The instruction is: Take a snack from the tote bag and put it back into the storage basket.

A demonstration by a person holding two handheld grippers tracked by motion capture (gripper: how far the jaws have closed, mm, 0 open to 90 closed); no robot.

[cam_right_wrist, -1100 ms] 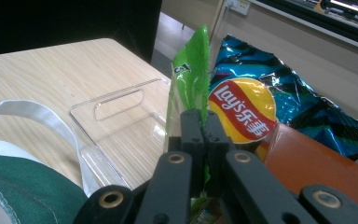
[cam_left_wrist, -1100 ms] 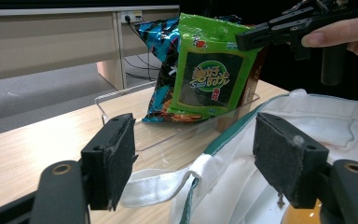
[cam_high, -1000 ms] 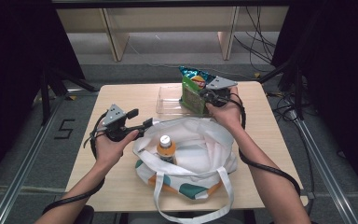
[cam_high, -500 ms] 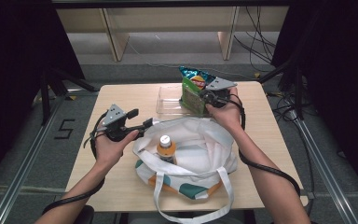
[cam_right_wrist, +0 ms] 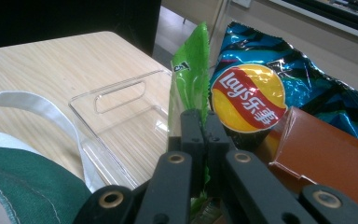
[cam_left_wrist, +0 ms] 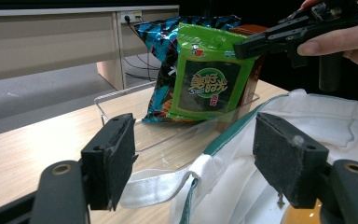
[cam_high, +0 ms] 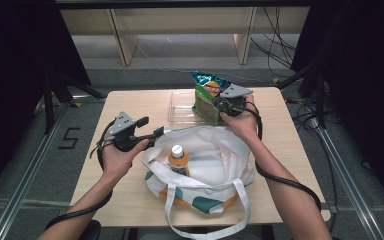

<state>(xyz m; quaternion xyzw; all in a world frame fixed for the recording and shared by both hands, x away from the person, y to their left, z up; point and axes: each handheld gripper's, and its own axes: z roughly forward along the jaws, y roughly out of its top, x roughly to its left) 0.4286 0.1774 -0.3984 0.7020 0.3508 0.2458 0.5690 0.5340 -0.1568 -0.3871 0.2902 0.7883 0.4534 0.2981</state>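
A green snack packet stands in a clear plastic tray at the back of the table. My right gripper is shut on its upper edge, the jaws pressed together on the foil. Behind it are a blue Lay's crisp bag and a brown box. A white tote bag lies open in front, with an orange-drink bottle upright inside. My left gripper hovers open at the bag's left rim. The rim and strap lie between its pads without touching them.
The wooden table has bare surface left of the tray and in front of the bag. The bag's long handles hang over the near edge. Cables trail from both grippers. Dark stands and floor rails flank the table.
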